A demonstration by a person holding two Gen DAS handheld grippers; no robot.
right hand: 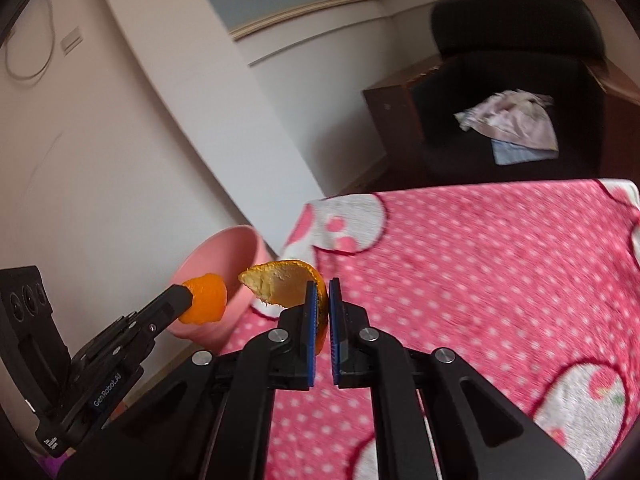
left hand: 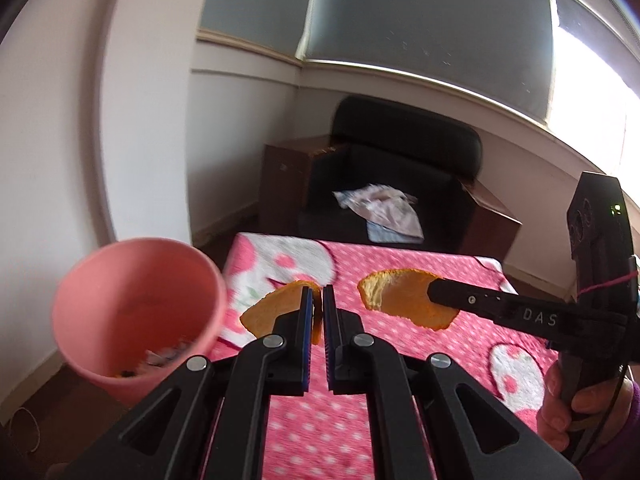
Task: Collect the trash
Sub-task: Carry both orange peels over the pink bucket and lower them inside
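Apparently 2 orange peels [left hand: 276, 312] [left hand: 404, 300], 1 pink bin [left hand: 136, 316].

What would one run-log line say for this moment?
left hand-held gripper: shut on orange peel piece | right hand-held gripper: shut on larger orange peel | pink plastic bin: nearby

A bin [left hand: 136, 312] stands left of the cloth-covered counter [left hand: 400, 360] (scraps inside); an armchair [left hand: 400, 168] sits behind the counter, with crumpled cloth [left hand: 384, 210] on its seat.

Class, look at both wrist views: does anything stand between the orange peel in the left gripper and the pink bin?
Nothing visible does. The left gripper holds a curved orange peel piece beside the round pink plastic bin's open mouth.
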